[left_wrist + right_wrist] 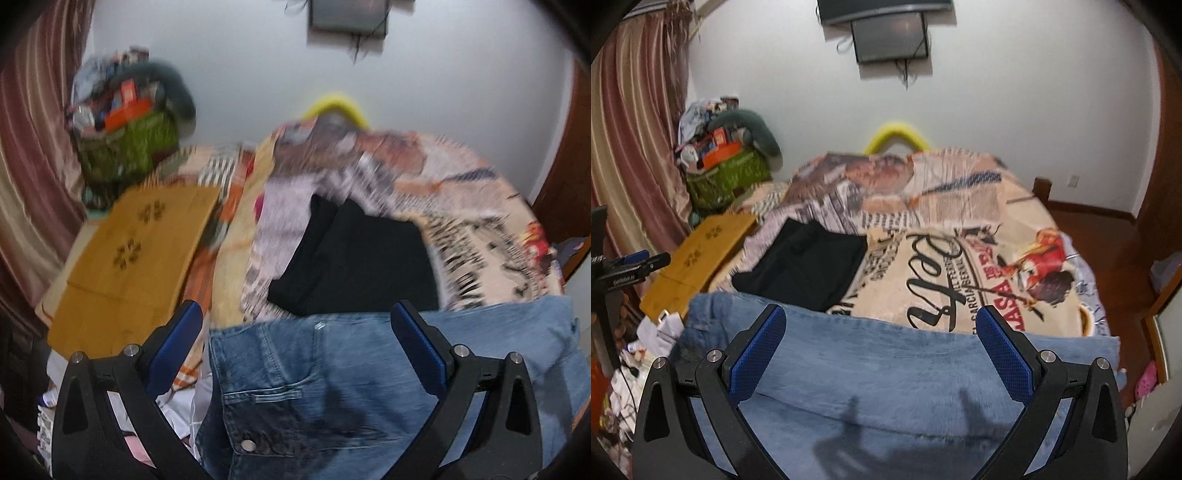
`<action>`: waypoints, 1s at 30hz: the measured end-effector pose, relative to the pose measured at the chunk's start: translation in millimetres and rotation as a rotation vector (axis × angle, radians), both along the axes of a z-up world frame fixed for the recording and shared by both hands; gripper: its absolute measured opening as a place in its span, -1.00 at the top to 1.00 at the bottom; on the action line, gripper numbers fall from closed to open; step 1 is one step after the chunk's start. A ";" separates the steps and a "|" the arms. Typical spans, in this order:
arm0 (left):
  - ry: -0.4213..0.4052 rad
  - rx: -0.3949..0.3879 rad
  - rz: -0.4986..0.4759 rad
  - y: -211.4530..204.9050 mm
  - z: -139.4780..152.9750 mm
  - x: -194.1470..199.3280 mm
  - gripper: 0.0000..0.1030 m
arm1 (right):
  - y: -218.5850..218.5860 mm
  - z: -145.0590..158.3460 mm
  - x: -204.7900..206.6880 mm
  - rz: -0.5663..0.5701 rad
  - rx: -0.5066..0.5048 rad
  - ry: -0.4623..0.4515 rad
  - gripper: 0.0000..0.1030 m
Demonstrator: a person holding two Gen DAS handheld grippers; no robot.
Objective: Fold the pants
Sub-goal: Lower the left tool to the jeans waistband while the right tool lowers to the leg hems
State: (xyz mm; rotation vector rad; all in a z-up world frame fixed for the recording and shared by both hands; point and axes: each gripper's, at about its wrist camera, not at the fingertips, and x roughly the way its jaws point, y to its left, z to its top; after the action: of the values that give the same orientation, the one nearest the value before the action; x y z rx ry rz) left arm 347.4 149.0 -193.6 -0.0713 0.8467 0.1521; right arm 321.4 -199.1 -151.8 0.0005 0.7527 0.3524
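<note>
Blue jeans (332,376) lie across the near edge of the bed; the left wrist view shows the waistband end with a pocket and a metal button. The right wrist view shows the plain leg part of the jeans (886,369). My left gripper (295,325) is open and empty, hovering over the waist end. My right gripper (881,325) is open and empty above the legs. A folded black garment (354,266) lies on the bed behind the jeans, also in the right wrist view (809,262).
The bed has a printed blanket (960,266). A wooden board (129,258) lies at the bed's left. A green basket (727,177) full of things stands by the curtain. A black stand (613,273) is at the left. Wooden floor (1108,229) is at the right.
</note>
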 end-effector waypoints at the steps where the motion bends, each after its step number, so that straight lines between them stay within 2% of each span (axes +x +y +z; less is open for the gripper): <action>1: 0.036 -0.006 0.006 5.6 -12.2 7.4 -1.00 | 1.1 -7.7 10.2 0.012 -0.012 0.015 -0.98; 5: 0.152 -0.045 0.044 28.0 -56.2 28.6 -1.00 | 3.8 -37.0 41.8 0.047 -0.043 0.083 -0.98; 9: 0.240 -0.040 0.075 38.3 -93.4 44.0 -0.99 | 9.3 -64.0 66.8 0.086 -0.074 0.149 -0.95; 11: 0.276 -0.046 0.069 39.4 -106.5 49.7 -0.84 | 14.2 -75.8 76.9 0.119 -0.091 0.180 -0.92; 12: 0.303 -0.054 0.057 39.2 -112.4 51.8 -0.69 | 15.2 -80.5 82.5 0.131 -0.102 0.191 -0.89; 13: 0.331 -0.065 0.044 39.6 -118.9 54.9 -0.55 | 17.7 -85.5 87.2 0.145 -0.116 0.204 -0.81; 15: 0.359 -0.063 0.030 38.8 -128.3 59.1 -0.47 | 22.8 -94.3 93.9 0.173 -0.139 0.230 -0.73; 18: 0.358 -0.052 0.010 35.5 -133.5 61.1 -0.37 | 30.9 -109.5 101.6 0.225 -0.180 0.271 -0.57; 20: 0.355 -0.067 0.008 36.7 -135.9 60.9 -0.33 | 35.7 -117.8 102.5 0.257 -0.186 0.290 -0.32; 22: 0.350 -0.074 0.004 37.2 -136.8 60.5 -0.22 | 36.6 -117.8 104.7 0.271 -0.167 0.293 -0.32; 23: 0.348 -0.079 0.004 37.5 -136.1 60.1 -0.19 | 36.7 -117.6 105.6 0.273 -0.159 0.296 -0.21; 24: 0.346 -0.085 0.003 37.5 -135.4 59.6 -0.11 | 36.8 -117.2 105.8 0.282 -0.145 0.303 -0.12; 25: 0.343 -0.093 0.004 37.8 -133.5 58.7 0.02 | 37.5 -117.7 104.5 0.294 -0.129 0.313 0.07; 26: 0.342 -0.074 0.018 36.6 -131.0 57.0 0.19 | 38.0 -117.9 103.8 0.298 -0.122 0.320 0.22; 27: 0.346 -0.052 0.033 37.7 -129.6 54.9 0.43 | 38.3 -118.0 102.0 0.302 -0.115 0.326 0.28; 30: 0.341 -0.105 0.022 45.4 -127.1 49.2 0.48 | 42.9 -118.9 96.2 0.312 -0.125 0.327 0.48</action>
State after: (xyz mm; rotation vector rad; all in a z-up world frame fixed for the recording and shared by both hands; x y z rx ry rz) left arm 396.6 194.4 -320.8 -0.1567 1.1944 0.1426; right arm 417.6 -156.2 -270.7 -0.1827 1.1015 0.6110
